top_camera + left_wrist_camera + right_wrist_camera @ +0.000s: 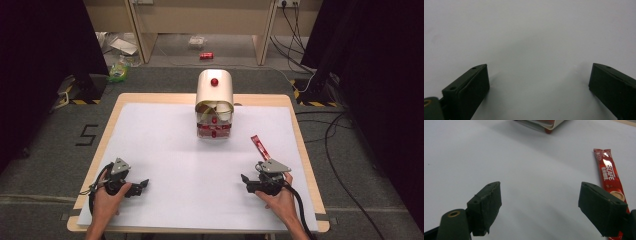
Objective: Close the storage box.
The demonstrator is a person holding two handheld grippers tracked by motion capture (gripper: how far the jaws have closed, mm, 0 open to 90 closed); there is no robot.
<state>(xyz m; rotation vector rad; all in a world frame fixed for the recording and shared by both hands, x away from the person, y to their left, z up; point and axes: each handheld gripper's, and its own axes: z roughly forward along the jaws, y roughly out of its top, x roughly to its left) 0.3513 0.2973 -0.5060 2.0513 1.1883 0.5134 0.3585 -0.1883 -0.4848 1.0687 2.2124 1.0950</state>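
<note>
At the near left of the table (295, 107), on the white sheet (175, 150): left gripper (142, 184), one, held in the left hand (107, 197), resting low on the sheet with its jaws pointing toward the middle. In the left gripper view the jaws stand wide apart, bare sheet between them — nothing held, nothing touched.

At the far middle: dispenser (215, 90), one, a cream domed box with a red knob on top, a second red knob on its open front and a red band at the base. It stands upright at the sheet's far edge, well apart from both grippers; its near corner shows at the top of the right gripper view (549, 125).

At the near right: right gripper (245, 181), one, in the right hand (277, 200), jaws likewise pointing toward the middle. In the right gripper view the jaws are wide open with empty sheet between.

Right of that: sachet (260, 146), one, a red coffee stick lying flat on the sheet, slanted, just beyond the right gripper and beside it. In the right gripper view the sachet (609, 172) runs along the outside of the right-hand jaw, its lower end hidden behind that jaw — whether it touches the jaw cannot be told.
</note>
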